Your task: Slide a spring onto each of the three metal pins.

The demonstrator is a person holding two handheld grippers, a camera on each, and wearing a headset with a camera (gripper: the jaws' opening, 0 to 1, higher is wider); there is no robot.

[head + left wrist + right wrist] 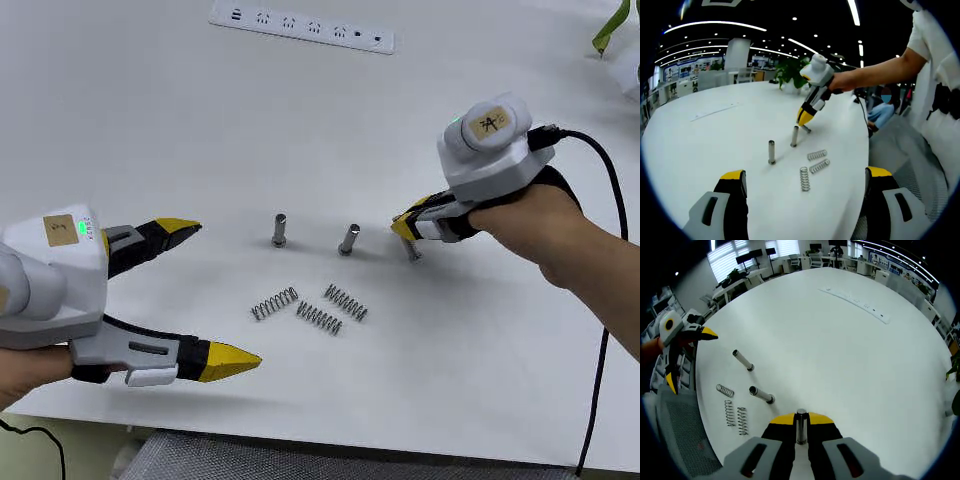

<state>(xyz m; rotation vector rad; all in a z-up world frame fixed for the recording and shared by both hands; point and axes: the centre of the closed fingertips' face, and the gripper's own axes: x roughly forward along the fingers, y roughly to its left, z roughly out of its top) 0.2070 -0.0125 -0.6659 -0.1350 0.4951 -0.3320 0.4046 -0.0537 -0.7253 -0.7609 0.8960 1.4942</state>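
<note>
Right gripper (405, 228) pinches 1 pin (800, 426) low at the table (180, 130). Left gripper (228, 293) spread wide, empty. 2 pins (279, 229) stand nearby; 3 springs (318, 317) lie loose.

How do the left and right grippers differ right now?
The left gripper is wide open and holds nothing; the right gripper is shut on a pin. The left sits clear of the springs; the right is at the right end of the pin row. Both have yellow tips.
</note>
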